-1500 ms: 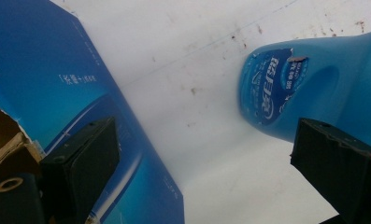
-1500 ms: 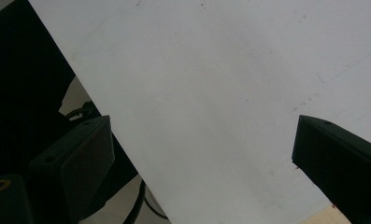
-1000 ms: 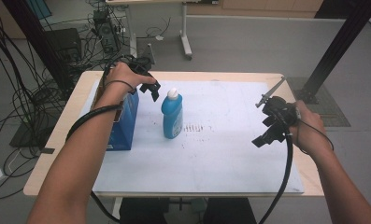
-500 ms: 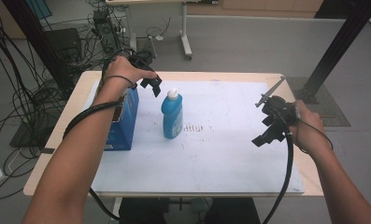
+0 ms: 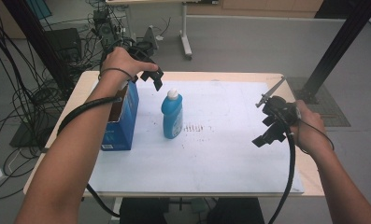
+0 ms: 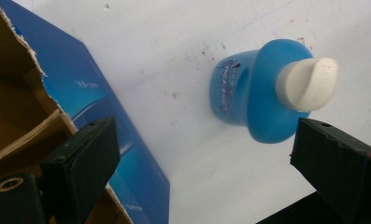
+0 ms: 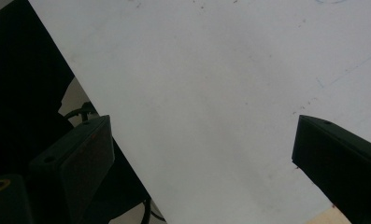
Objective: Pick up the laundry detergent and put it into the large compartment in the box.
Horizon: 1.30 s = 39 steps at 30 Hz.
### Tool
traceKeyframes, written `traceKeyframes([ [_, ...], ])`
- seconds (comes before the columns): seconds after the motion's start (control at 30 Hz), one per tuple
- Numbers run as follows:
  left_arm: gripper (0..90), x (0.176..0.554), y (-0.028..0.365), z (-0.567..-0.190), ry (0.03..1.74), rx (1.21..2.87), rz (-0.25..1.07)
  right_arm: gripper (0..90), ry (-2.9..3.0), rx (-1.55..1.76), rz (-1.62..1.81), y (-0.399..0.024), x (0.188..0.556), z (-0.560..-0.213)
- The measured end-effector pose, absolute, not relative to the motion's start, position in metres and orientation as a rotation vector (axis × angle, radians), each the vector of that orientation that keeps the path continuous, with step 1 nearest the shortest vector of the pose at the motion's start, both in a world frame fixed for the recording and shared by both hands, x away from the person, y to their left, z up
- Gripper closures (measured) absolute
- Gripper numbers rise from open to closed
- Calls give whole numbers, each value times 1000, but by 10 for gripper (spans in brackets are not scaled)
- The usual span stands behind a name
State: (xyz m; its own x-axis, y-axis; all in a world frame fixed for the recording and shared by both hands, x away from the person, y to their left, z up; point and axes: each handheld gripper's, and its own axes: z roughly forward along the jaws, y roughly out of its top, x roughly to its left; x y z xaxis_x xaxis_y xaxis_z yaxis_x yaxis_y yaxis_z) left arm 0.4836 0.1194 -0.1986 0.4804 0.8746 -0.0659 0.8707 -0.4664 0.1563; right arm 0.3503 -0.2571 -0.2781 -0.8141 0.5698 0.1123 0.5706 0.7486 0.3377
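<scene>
A blue bottle (image 5: 172,115) with a white cap stands upright on the white sheet (image 5: 220,154), right of an open blue cardboard box (image 5: 122,116). My left gripper (image 5: 150,79) hovers open above the box's far corner, up and left of the bottle's cap. In the left gripper view the bottle (image 6: 262,93) lies between the wide-apart jaws, with the box (image 6: 43,121) at the left. My right gripper (image 5: 267,133) is held open over the sheet's right side, with nothing between its jaws. The right gripper view looks down on the bare sheet (image 7: 211,93) and its edge.
The wooden table (image 5: 80,93) ends just beyond the sheet on every side. Cables and equipment (image 5: 29,93) crowd the floor at the left. Another table's legs (image 5: 185,32) stand behind, and a black post (image 5: 337,46) rises at the far right.
My left gripper has moved a little away from me and rightward over the box's far end. The right gripper, the bottle and the box have stayed put.
</scene>
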Motion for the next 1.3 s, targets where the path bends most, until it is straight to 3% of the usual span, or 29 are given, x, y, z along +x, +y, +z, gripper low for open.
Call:
traceKeyframes([
  [0.57,75,464,95,-163,1392,2556,-46,52,-2948,-929,-560,-251,348,-275],
  [1.3,76,455,64,-159,1332,2578,6,51,-2951,-939,-570,-251,342,-273],
])
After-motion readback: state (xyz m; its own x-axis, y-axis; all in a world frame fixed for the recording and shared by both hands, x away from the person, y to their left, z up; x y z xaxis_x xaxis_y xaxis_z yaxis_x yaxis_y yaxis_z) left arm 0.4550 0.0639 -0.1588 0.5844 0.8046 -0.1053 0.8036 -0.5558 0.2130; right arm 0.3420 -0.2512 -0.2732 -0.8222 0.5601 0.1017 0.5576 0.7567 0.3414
